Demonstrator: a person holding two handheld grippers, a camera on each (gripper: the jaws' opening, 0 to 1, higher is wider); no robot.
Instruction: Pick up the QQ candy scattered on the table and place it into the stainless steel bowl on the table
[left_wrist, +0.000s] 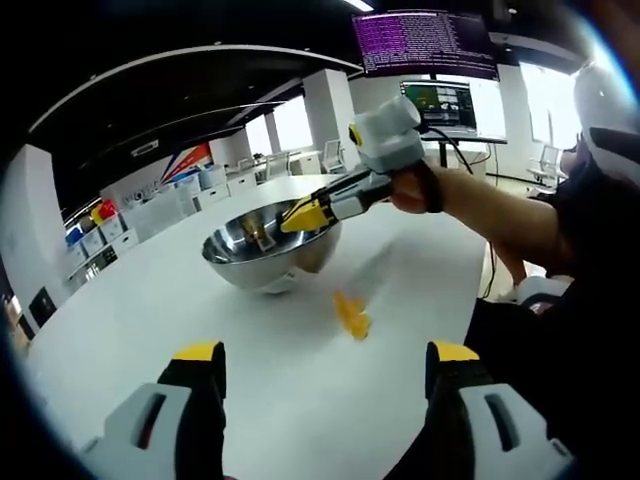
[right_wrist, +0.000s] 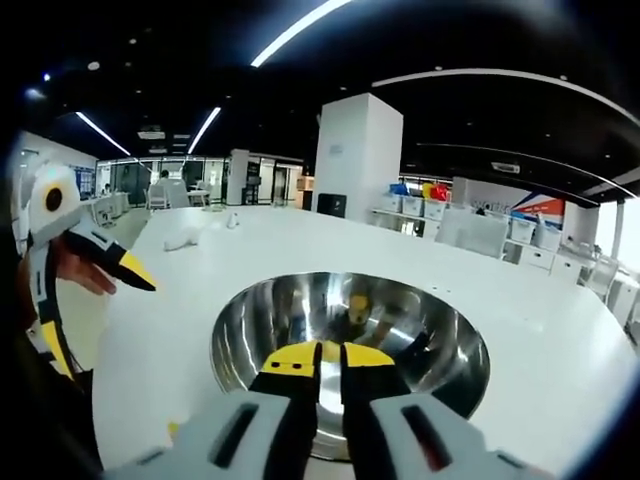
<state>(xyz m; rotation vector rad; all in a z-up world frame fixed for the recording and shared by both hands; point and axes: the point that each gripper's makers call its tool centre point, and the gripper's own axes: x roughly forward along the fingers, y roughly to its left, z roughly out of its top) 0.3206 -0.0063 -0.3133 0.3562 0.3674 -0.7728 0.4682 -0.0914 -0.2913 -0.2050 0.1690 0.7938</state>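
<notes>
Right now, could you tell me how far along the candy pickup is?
Partly done: one yellow candy already lies in the steel bowl. In hand: the right gripper is over the bowl, jaws nearly together; nothing visible between them. Left: a yellow candy on the table, ahead of the open left gripper.

An open-plan office, or perhaps a lab: a long white surface (left_wrist: 200, 300), monitors (left_wrist: 438, 103) showing text, ceiling strip lights (right_wrist: 300, 28), white pillars (right_wrist: 358, 155), and shelves of coloured storage bins (right_wrist: 425, 200) along the wall.
</notes>
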